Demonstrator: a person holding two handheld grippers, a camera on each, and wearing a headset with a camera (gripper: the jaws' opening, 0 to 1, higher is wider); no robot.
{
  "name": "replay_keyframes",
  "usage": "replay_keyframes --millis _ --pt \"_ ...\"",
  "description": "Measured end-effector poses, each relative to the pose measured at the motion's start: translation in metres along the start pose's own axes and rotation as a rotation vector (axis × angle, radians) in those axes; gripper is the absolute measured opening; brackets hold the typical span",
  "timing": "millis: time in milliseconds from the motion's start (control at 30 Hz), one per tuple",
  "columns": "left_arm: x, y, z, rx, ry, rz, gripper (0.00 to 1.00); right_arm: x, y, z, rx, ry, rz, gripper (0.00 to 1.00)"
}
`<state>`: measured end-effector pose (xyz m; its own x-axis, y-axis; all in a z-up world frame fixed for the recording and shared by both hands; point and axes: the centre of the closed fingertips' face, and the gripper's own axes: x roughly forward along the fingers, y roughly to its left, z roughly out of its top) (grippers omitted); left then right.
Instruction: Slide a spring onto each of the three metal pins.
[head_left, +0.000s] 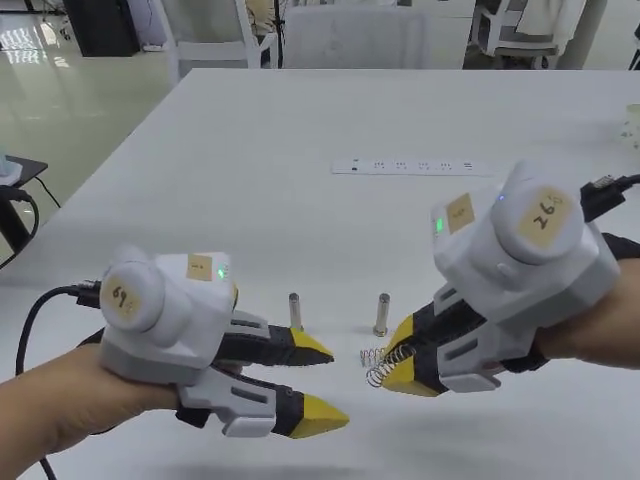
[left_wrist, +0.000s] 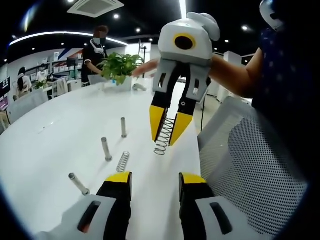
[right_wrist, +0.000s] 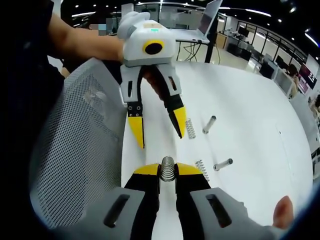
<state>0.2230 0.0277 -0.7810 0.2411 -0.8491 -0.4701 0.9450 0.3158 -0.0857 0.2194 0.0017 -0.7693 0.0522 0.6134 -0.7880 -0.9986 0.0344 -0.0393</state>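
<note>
the right gripper (right_wrist: 168, 171) pinches a spring (right_wrist: 168, 165) between its yellow tips, the steel coils running along the jaws and poking out past them, just above the white desk (head_left: 300, 200). facing it, the left gripper (head_left: 330, 385) is spread with a clear gap between its tips. three metal pins (left_wrist: 106, 149) stand upright on the desk near both grippers, with a loose spring (left_wrist: 123, 161) lying beside the middle one. handwritten stickers read 69 on the left gripper and 26 on the right.

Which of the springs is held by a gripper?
The spring clamped in the right gripper; the other two springs lie loose on the table.
</note>
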Motion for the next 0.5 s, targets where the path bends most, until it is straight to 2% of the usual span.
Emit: replay_keyframes --millis 167,500 --pt "-0.006 0.006 -0.001 -0.019 -0.005 0.022 0.37 -0.003 -0.004 -0.002 0.003 0.004 -0.007 0.09" --pt "-0.021 0.018 -0.011 -0.062 -0.008 0.092 0.48 -0.01 -0.011 -0.009 0.013 0.018 -0.025 0.09"
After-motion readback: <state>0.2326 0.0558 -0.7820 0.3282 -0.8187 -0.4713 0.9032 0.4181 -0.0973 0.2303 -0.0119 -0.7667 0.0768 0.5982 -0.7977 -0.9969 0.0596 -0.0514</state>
